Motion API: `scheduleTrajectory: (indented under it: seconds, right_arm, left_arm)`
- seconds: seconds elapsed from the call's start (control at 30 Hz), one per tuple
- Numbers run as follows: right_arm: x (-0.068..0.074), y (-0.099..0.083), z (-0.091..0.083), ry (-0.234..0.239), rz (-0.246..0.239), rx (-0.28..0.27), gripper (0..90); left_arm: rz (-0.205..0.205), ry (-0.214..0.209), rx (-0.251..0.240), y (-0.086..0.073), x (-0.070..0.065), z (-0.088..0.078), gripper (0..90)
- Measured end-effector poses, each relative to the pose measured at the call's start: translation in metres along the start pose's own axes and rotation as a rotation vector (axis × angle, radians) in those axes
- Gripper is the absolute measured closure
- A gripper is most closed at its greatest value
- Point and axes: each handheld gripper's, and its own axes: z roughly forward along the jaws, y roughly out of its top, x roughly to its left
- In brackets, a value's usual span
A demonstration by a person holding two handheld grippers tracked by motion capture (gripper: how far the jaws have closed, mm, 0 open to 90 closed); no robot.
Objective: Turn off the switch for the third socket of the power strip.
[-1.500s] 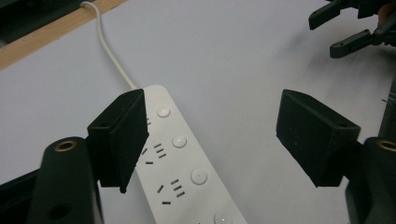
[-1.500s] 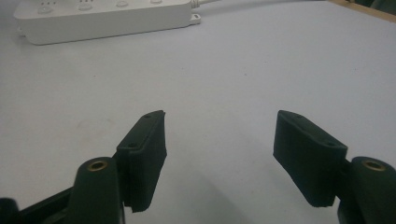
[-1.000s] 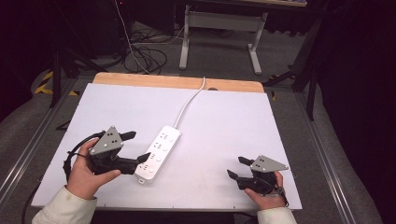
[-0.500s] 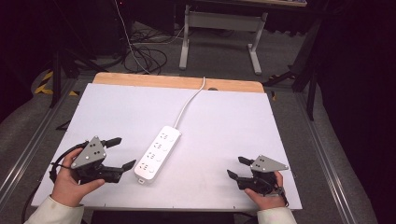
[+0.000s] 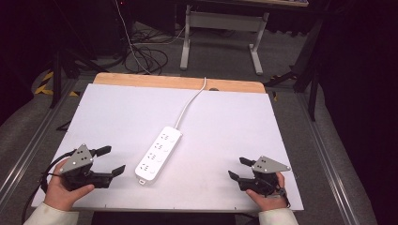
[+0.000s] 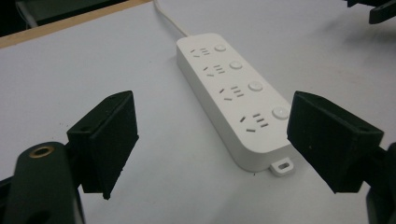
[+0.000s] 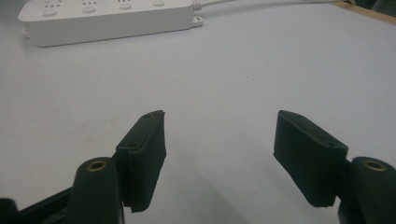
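Near edge of table: left gripper [image 5: 111,160] at the near-left corner, held in the person's left hand [image 5: 63,192], jaws spread wide apart, nothing between them, pointing right toward the strip. Grey three-cornered plate on top of it. Black cable loops off its left side over the table edge.

Right gripper [image 5: 237,168] at the near-right corner, in the right hand [image 5: 266,197], jaws likewise parted and empty, pointing left. Grey plate on top too. Pale sleeves show at both wrists at the bottom of the high view.

In the left gripper view the two black jaws stand wide, and the power strip [image 6: 236,95] lies just ahead between their lines, not touched; its near end with a small mounting tab is closest to the right jaw. Four sockets, each with a round button beside it. The right gripper's view has its jaws open over bare white surface, the strip [image 7: 105,18] well ahead at upper left.

Power strip [image 5: 158,153] lies flat near the middle of the white table top [image 5: 225,122], set diagonally, between the two grippers and apart from both, nearer the left one. Its white cord [image 5: 190,103] runs away to the far wooden edge [image 5: 178,83] of the table.

Beyond the table: grey floor, tangled dark cables [image 5: 145,56], a white desk frame [image 5: 220,33].
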Motion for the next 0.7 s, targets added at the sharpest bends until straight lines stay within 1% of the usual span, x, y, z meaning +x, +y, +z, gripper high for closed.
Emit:
scheduleTrajectory:
  seconds: [0.13, 0.2, 0.23, 0.27, 0.3, 0.33, 0.47, 0.5, 0.53, 0.57, 0.6, 0.7]
  right_arm:
    - [0.000, 0.000, 0.000, 0.000, 0.001, 0.001, 34.4]
    - [0.000, 0.000, 0.000, 0.001, 0.002, 0.000, 34.4]
    - [0.000, 0.000, 0.000, 0.000, 0.001, 0.001, 34.4]
    - [0.000, 0.000, 0.000, -0.001, 0.002, 0.001, 34.4]
    - [-0.001, 0.000, 0.000, -0.001, 0.003, 0.001, 34.4]
    - [-0.001, -0.001, 0.000, 0.001, 0.006, 0.001, 34.4]
    - [-0.001, -0.001, 0.000, 0.001, 0.007, 0.003, 34.4]
    - [-0.001, -0.001, 0.000, 0.001, 0.007, 0.003, 34.4]
    - [-0.001, -0.001, 0.000, 0.001, 0.007, 0.003, 34.4]
    - [-0.001, -0.001, 0.000, 0.001, 0.007, 0.003, 34.4]
    - [-0.001, -0.001, 0.000, 0.000, 0.007, 0.004, 34.4]
    - [-0.002, -0.001, 0.001, 0.000, 0.007, 0.005, 34.4]
  left_arm:
    - [0.026, 0.012, 0.009, -0.009, 0.003, 0.001, 16.0]
    - [0.022, 0.014, 0.007, -0.013, 0.004, 0.000, 16.0]
    - [0.012, 0.013, 0.007, -0.014, 0.003, -0.001, 16.0]
    - [0.012, 0.017, 0.002, -0.016, 0.003, -0.001, 15.9]
    - [0.004, 0.026, -0.006, -0.018, 0.004, -0.002, 15.5]
    - [-0.010, 0.024, -0.003, -0.019, 0.004, -0.002, 15.4]
    - [-0.067, 0.021, 0.045, -0.022, 0.007, -0.003, 15.6]
    - [-0.052, 0.025, 0.057, -0.022, 0.008, -0.004, 15.6]
    - [-0.066, 0.018, 0.056, -0.022, 0.008, -0.004, 15.5]
    - [-0.070, 0.015, 0.053, -0.022, 0.007, -0.004, 15.5]
    - [-0.047, 0.016, 0.058, -0.023, 0.008, -0.004, 15.5]
    - [-0.015, 0.030, 0.058, -0.024, 0.007, -0.002, 15.4]
